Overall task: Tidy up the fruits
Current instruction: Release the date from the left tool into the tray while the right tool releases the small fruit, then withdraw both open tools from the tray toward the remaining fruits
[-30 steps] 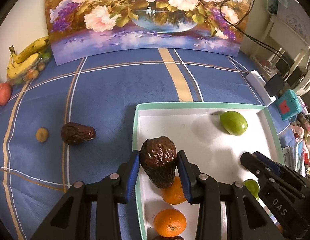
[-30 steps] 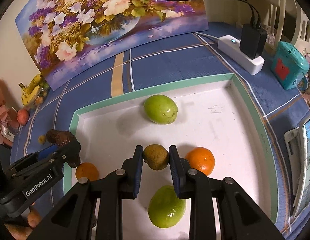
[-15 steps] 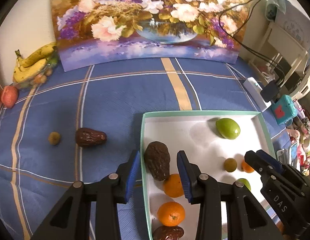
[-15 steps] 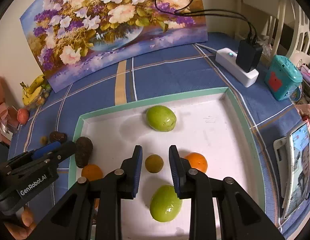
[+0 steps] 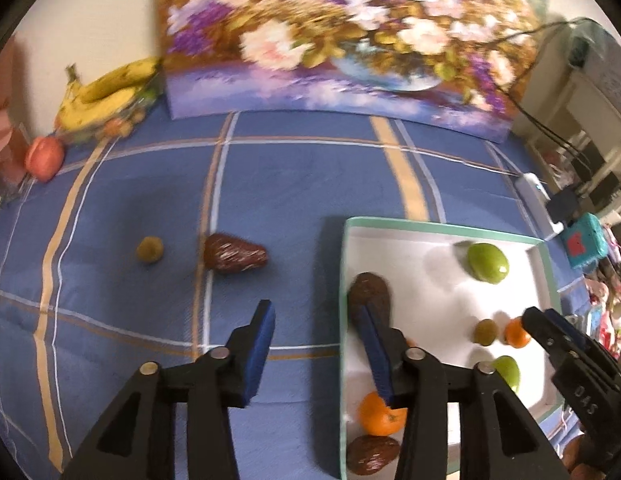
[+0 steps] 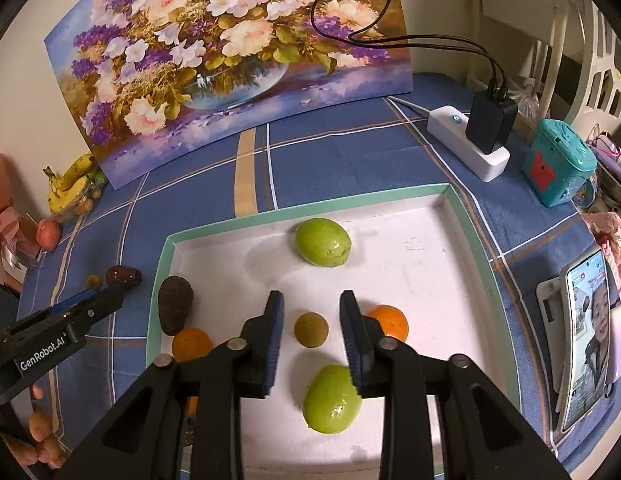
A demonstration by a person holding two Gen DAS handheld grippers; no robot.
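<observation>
Both grippers have just let go of fruit inside the shallow white cardboard tray with the mint-green rim (image 6: 462, 216). The left gripper (image 5: 318, 344), whose blue-padded jaws are opening with nothing between them, has drawn back over the blue plaid tablecloth (image 5: 270, 184), leaving the dark wrinkled avocado (image 6: 174, 304) lying against the tray's left wall. The right gripper (image 6: 310, 328) is opening too; the small round olive-brown fruit (image 6: 311, 329) sits free on the tray floor, framed by the pads but touching neither. So two more pieces are placed. Near it in the tray are two glossy green oval fruits (image 6: 323, 241), smooth-skinned, and dimpled oranges (image 6: 390, 322). Outside the tray to its left, another wrinkled brown avocado (image 5: 234, 258) and a small matte yellowish fruit (image 5: 149, 249) remain on the cloth, likely next, though that view is blurred.
</observation>
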